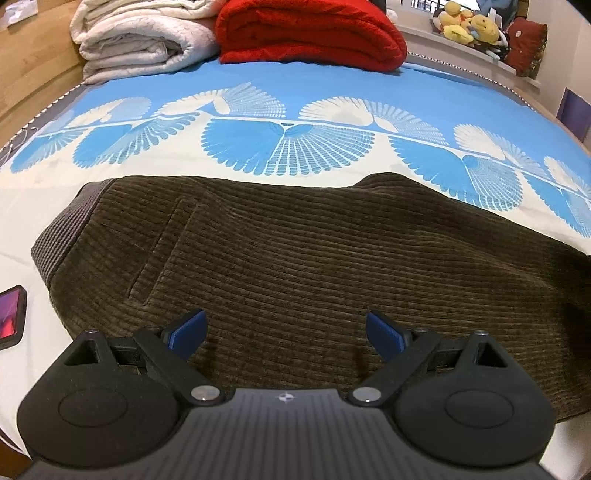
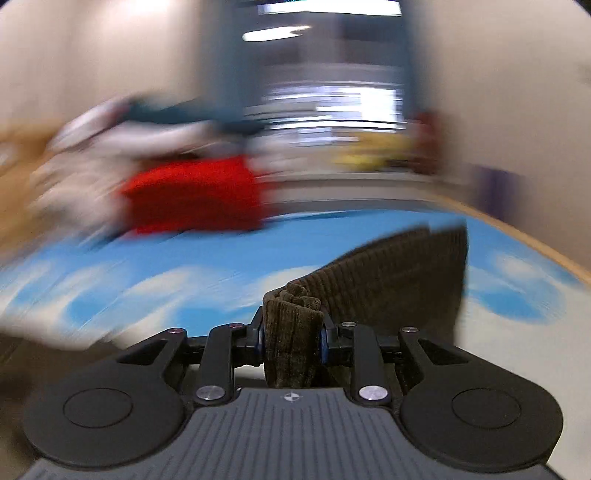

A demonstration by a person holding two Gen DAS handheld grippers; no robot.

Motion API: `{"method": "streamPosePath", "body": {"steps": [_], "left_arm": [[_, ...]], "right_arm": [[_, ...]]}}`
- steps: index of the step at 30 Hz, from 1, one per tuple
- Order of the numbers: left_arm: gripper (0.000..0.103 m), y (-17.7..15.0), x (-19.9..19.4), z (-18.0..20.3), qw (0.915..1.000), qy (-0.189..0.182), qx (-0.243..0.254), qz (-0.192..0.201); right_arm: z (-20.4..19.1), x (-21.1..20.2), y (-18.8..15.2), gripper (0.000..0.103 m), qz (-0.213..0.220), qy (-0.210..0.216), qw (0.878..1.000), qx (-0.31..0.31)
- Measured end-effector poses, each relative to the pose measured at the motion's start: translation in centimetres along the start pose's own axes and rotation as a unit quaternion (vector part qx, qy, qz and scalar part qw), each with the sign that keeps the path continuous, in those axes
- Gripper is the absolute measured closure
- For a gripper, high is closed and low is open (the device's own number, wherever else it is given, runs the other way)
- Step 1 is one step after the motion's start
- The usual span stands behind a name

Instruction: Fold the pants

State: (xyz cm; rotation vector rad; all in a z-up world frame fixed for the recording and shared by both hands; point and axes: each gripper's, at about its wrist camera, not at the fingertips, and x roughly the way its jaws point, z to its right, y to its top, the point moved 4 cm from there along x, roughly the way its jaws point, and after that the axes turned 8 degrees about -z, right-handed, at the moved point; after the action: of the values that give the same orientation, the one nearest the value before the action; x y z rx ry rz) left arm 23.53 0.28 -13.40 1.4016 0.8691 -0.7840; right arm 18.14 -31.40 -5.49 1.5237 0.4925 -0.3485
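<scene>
Pants (image 1: 295, 266) of dark olive corduroy lie spread across the bedspread (image 1: 295, 96), filling the field directly ahead of and beneath the left gripper (image 1: 286, 332). Their grey ribbed waistband (image 1: 59, 236) sits ahead and to the left of that tool, and the cloth runs off past its right side. Left jaws stand wide apart just above the fabric, with nothing between the blue pads (image 1: 188, 330). Seen from the right wrist, a bunched fold of the same corduroy (image 2: 291, 339) is pinched between the jaws of the right gripper (image 2: 291, 338), and a lifted band of cloth (image 2: 399, 280) trails away ahead and to the right of it. Beyond the left gripper, past the blue-and-cream fan print, lie a folded red blanket (image 1: 310, 33) and a white quilt (image 1: 140, 37). Left of that tool lies a phone (image 1: 11, 317). The surroundings in the right-wrist view are heavily blurred.
</scene>
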Motion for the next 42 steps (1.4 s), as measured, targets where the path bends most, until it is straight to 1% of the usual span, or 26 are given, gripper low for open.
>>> {"method": "streamPosePath", "body": {"steps": [1,3,5,6,7,8,10,11,14,19,21,23,25,26,27,28,29,31,33,35,36,37,38,39,40,42], "left_arm": [[0.008,0.1,0.3,-0.2,1.0000,0.002,-0.003,-0.004],[0.008,0.2,0.7,-0.8,0.9998,0.002,-0.014,-0.012],[0.008,0.3,0.8,-1.3,0.9996,-0.001,-0.025,-0.015],[0.008,0.4,0.7,-1.5,0.9995,-0.003,-0.029,-0.016],[0.008,0.4,0.6,-1.7,0.9994,-0.005,-0.030,-0.015],[0.008,0.4,0.5,-1.7,0.9995,-0.006,-0.029,-0.014],[0.008,0.3,0.5,-1.7,0.9996,-0.006,-0.024,-0.014],[0.008,0.3,0.5,-1.6,0.9996,-0.005,-0.022,-0.015],[0.008,0.1,0.4,-1.6,0.9996,-0.007,-0.022,-0.015],[0.008,0.1,0.3,-1.6,0.9997,-0.005,-0.022,-0.012],[0.008,0.0,0.2,-1.6,0.9997,-0.004,-0.020,-0.011],[0.008,-0.1,0.1,-1.7,0.9998,-0.003,-0.018,-0.010],[0.008,-0.1,-0.1,-1.9,0.9997,-0.005,-0.021,-0.008],[0.008,0.0,-0.1,-1.9,0.9997,-0.005,-0.023,-0.007],[0.008,0.0,-0.2,-2.1,0.9996,-0.006,-0.026,-0.006],[0.008,0.1,-0.3,-2.2,0.9996,-0.006,-0.028,-0.006],[0.008,0.0,-0.3,-2.3,0.9995,-0.006,-0.029,-0.006],[0.008,0.0,-0.2,-2.4,0.9996,-0.003,-0.029,-0.008],[0.008,0.1,-0.1,-2.7,0.9995,0.001,-0.030,-0.011],[0.008,0.1,-0.1,-3.0,0.9993,0.000,-0.037,-0.012],[0.008,0.2,-0.2,-3.1,0.9991,-0.001,-0.040,-0.012],[0.008,0.2,-0.3,-3.2,0.9991,-0.002,-0.041,-0.011],[0.008,0.2,-0.3,-3.2,0.9991,-0.003,-0.042,-0.010],[0.008,0.2,-0.3,-3.1,0.9991,-0.003,-0.041,-0.010],[0.008,0.2,-0.3,-3.0,0.9992,-0.002,-0.040,-0.010],[0.008,0.1,-0.2,-2.9,0.9993,-0.002,-0.035,-0.012]], "right_arm": [[-3.3,0.9,-1.1,0.076,-0.027,0.038,0.998,-0.043],[-8.5,3.2,-4.7,0.076,-0.101,0.095,0.983,-0.122],[-11.5,4.7,-8.3,0.075,-0.166,0.123,0.963,-0.173],[-12.6,5.0,-10.0,0.074,-0.174,0.115,0.956,-0.205],[-13.2,4.6,-10.5,0.071,-0.152,0.102,0.955,-0.232],[-13.5,4.3,-10.6,0.067,-0.146,0.098,0.953,-0.245],[-13.1,4.0,-10.1,0.057,-0.155,0.116,0.958,-0.213],[-12.7,3.9,-9.8,0.055,-0.165,0.127,0.960,-0.186],[-12.3,2.8,-9.6,0.054,-0.170,0.159,0.961,-0.149],[-12.9,2.5,-10.5,0.054,-0.160,0.136,0.961,-0.179],[-12.9,2.9,-10.5,0.055,-0.156,0.128,0.961,-0.189],[-12.6,3.6,-10.3,0.071,-0.166,0.122,0.963,-0.177],[-11.9,3.8,-9.3,0.076,-0.168,0.128,0.967,-0.144],[-11.5,3.7,-8.7,0.077,-0.159,0.121,0.971,-0.131],[-11.1,3.2,-7.6,0.078,-0.130,0.101,0.978,-0.125],[-11.0,2.5,-6.6,0.078,-0.102,0.095,0.983,-0.121],[-10.8,1.6,-5.6,0.078,-0.077,0.103,0.985,-0.117],[-11.3,0.1,-4.9,0.078,-0.052,0.123,0.984,-0.120],[-12.4,-0.3,-6.1,0.078,-0.062,0.137,0.977,-0.151],[-13.7,0.4,-8.8,0.077,-0.115,0.156,0.962,-0.193],[-14.2,1.0,-10.3,0.076,-0.152,0.166,0.950,-0.215],[-14.5,1.2,-11.4,0.072,-0.156,0.162,0.947,-0.228],[-14.6,0.8,-11.6,0.068,-0.136,0.157,0.949,-0.236],[-14.7,0.6,-11.5,0.062,-0.136,0.159,0.949,-0.237],[-14.4,0.7,-11.3,0.051,-0.143,0.169,0.950,-0.221],[-13.7,0.9,-10.7,0.050,-0.162,0.188,0.952,-0.179]]}}
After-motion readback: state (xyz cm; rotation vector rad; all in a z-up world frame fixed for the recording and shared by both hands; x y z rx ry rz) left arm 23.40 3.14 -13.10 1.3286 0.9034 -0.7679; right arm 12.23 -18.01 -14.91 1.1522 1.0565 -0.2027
